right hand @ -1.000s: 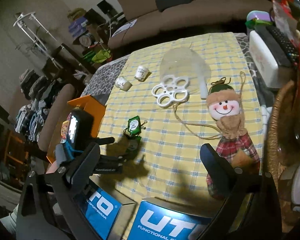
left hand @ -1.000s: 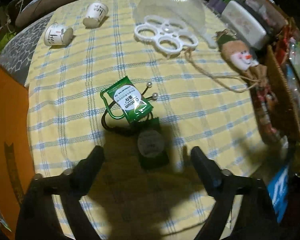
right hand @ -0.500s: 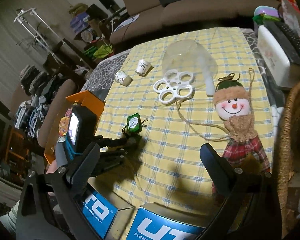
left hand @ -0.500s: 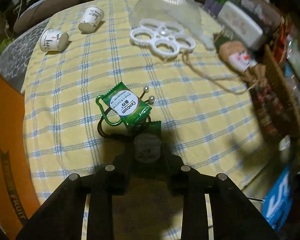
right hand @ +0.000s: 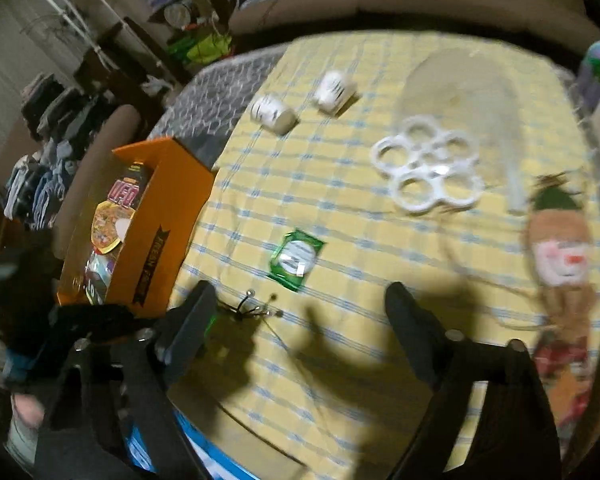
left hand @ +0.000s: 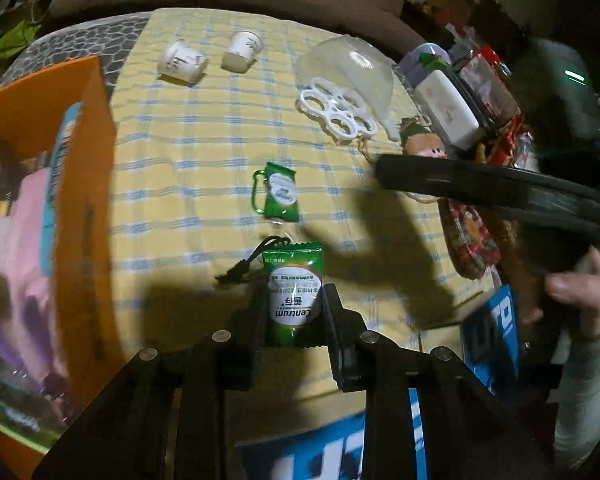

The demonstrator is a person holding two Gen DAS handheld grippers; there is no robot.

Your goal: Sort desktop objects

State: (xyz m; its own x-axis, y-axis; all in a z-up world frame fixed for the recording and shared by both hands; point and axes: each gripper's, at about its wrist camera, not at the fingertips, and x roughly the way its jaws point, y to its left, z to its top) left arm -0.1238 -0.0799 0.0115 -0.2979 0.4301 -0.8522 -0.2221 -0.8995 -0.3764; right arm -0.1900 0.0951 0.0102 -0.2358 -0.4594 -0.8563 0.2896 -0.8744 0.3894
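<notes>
My left gripper (left hand: 294,294) is shut on a green Centrum packet (left hand: 294,276), held above the near edge of the yellow checked tablecloth (left hand: 188,152). A black cord (left hand: 242,270) trails beside it. A second green packet (left hand: 283,196) with a green carabiner lies further in. In the right wrist view that packet (right hand: 296,258) is just beyond my right gripper (right hand: 300,320), whose jaws are closing with nothing pressed between them. A black cord with small metal beads (right hand: 256,308) shows by its left finger. The right gripper's fingers (left hand: 480,188) reach in from the right in the left wrist view.
An orange box (left hand: 88,200) full of packets stands at the left edge. Two white cups (left hand: 182,62) (left hand: 244,50) lie on their sides at the back. A white ring holder (left hand: 338,112), a clear dome (left hand: 348,68) and a snowman doll (right hand: 560,256) are on the right. Blue boxes (left hand: 492,320) sit below.
My left gripper closed on the near packet and drew it up and back toward the table edge and the orange box. My right gripper came down over the table, its jaws narrower.
</notes>
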